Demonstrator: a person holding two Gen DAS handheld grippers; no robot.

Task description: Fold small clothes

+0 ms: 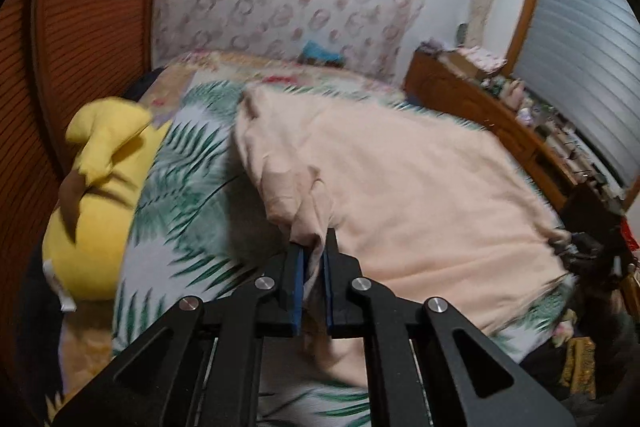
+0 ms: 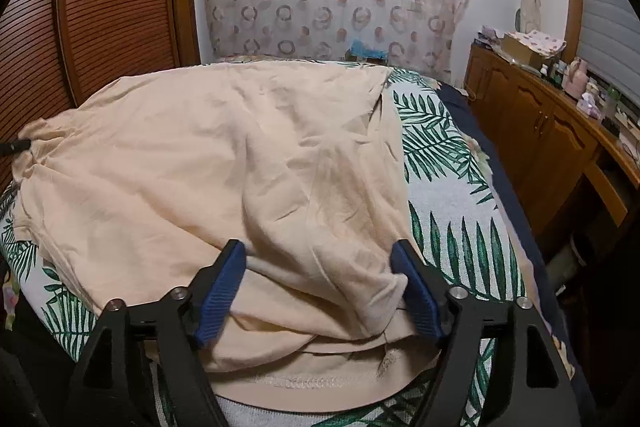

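Peach shirt (image 2: 224,163) lies spread on the bed's leaf-print sheet (image 2: 452,195), a yellow plush (image 1: 100,195) beside it at the sheet's edge. Left gripper (image 1: 315,247): fingers clamped tight on a bunched fold of the shirt. Right gripper (image 2: 318,253): fingers wide apart, straddling the shirt's near hem, pads not pinching cloth.

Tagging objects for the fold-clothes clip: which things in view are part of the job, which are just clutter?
In the job:
- peach shirt, spread on the leaf-print bedspread
- left gripper, shut on a fold of the shirt
- right gripper, open, straddling the shirt's near edge

Lying about:
- yellow plush toy
- wooden dresser with bottles and boxes on top
- blue item by the curtain
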